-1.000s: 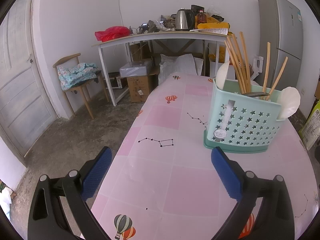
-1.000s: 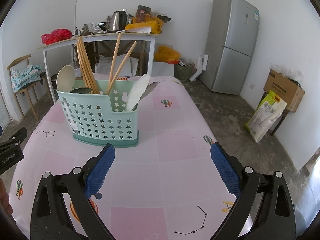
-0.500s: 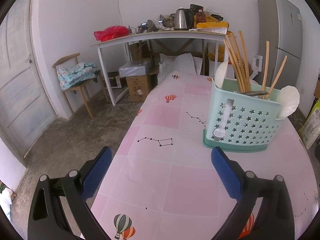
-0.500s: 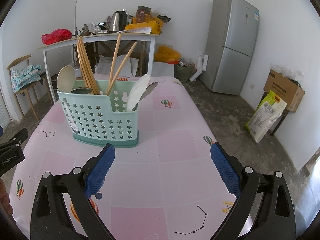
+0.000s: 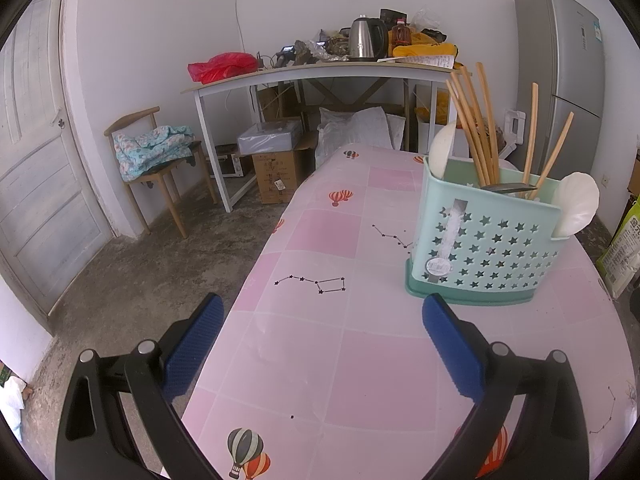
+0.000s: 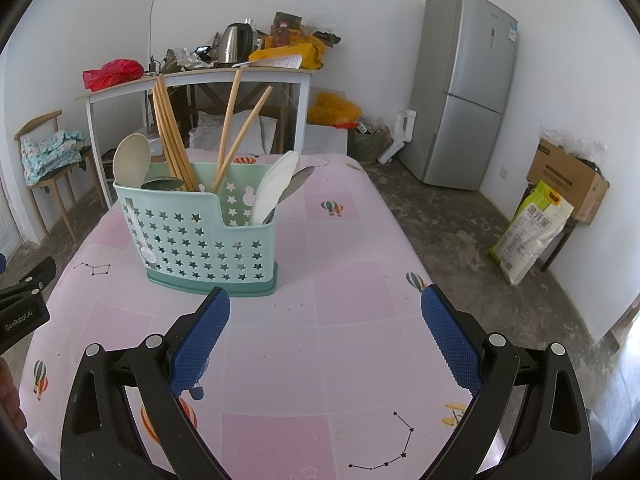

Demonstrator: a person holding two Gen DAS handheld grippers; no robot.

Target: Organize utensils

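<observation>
A mint-green caddy (image 5: 484,248) (image 6: 200,236) with star cut-outs stands upright on the pink tablecloth (image 5: 348,352) (image 6: 320,344). It holds several wooden chopsticks (image 5: 472,128) (image 6: 172,136), white plastic spoons (image 5: 578,208) (image 6: 276,188) and metal spoons (image 6: 298,182). My left gripper (image 5: 320,344) hovers open, short of the caddy and to its left. My right gripper (image 6: 326,338) is open too, in front of the caddy and slightly right. Nothing lies between either pair of fingers. The left gripper's body (image 6: 24,312) shows at the right wrist view's left edge.
Beyond the table stands a white desk (image 5: 320,72) piled with a kettle (image 5: 362,38) and bags. A wooden chair (image 5: 152,160) and a door (image 5: 36,160) are at the left. A grey fridge (image 6: 468,88), a rice sack (image 6: 532,232) and a cardboard box (image 6: 568,180) are at the right.
The left wrist view has drifted slightly, so the caddy sits a little lower and further left in it. The right gripper has not moved. Both stay open.
</observation>
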